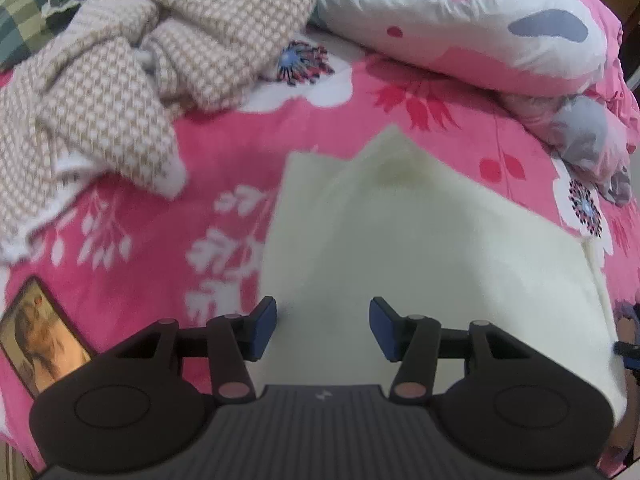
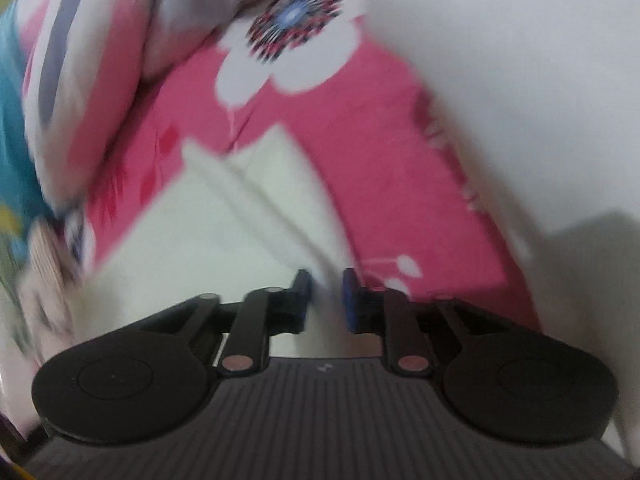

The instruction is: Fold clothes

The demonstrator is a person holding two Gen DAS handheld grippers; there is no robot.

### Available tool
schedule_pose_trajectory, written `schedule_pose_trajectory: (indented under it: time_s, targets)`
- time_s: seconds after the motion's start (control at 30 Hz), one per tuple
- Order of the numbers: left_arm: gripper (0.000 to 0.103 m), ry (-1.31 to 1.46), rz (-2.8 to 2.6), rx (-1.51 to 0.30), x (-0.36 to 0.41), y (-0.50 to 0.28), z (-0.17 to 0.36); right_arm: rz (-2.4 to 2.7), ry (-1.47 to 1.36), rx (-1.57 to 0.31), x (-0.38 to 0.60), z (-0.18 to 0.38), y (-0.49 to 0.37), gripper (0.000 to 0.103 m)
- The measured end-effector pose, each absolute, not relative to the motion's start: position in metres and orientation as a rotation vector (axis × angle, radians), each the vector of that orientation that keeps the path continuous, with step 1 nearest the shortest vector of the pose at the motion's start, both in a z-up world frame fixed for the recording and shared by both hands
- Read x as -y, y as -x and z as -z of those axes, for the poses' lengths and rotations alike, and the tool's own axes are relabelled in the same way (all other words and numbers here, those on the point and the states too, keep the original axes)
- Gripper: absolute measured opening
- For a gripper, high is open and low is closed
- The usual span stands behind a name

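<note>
Right, current state:

1. Left gripper (image 1: 323, 328) points down over the cream cloth (image 1: 420, 240), jaws standing wide apart, nothing pinched between the blue pads (image 1: 264, 328).
2. The cream cloth lies flat on the pink floral bedsheet (image 1: 200, 168), folded into layers; a pointed corner sticks out at its far end.
3. Right gripper (image 2: 326, 300) is at the cloth's (image 2: 208, 248) edge, jaws narrow with a small gap. Cream fabric shows in the gap, but the view is motion-blurred, so I cannot tell whether the pads are pressing on it.
4. In the right wrist view a fold line runs diagonally across the cloth towards the fingers (image 2: 302, 300).
5. A beige-and-white patterned garment (image 1: 120, 72) lies crumpled at far left on the sheet, well apart from the cream cloth.
6. A pink floral quilt (image 1: 500, 28) is bunched at far right.
7. A phone (image 1: 40, 344) with a lit screen lies on the sheet beside the left gripper's left side.
</note>
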State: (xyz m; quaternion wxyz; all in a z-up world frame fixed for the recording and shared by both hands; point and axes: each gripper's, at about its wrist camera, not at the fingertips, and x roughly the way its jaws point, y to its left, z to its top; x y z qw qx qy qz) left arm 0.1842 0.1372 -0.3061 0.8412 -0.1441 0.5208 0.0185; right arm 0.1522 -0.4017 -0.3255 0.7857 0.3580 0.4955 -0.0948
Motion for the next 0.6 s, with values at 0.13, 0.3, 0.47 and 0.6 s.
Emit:
schedule_pose_trajectory:
  time_s: [0.13,0.3,0.47,0.6]
  targets:
    - [0.053,0.296,-0.021,-1.055,-0.137,-0.200,0.303,0.207,-0.671,-0.972,0.403,0.290,-0.161,0.021]
    - [0.053,0.177,0.032,-0.991,-0.123,-0.227,0.307,-0.354,-0.221,-0.993,0.298,0.267,-0.233,0.024]
    - [0.048,0.044,0.071,-0.946,-0.109,-0.247,0.316,-0.813,0.163,-0.876,0.168,0.281,-0.283,0.026]
    - [0.041,-0.009,0.109,-0.931,-0.106,-0.253,0.321,-1.027,0.359,-0.794,0.099,0.303,-0.303,0.026]
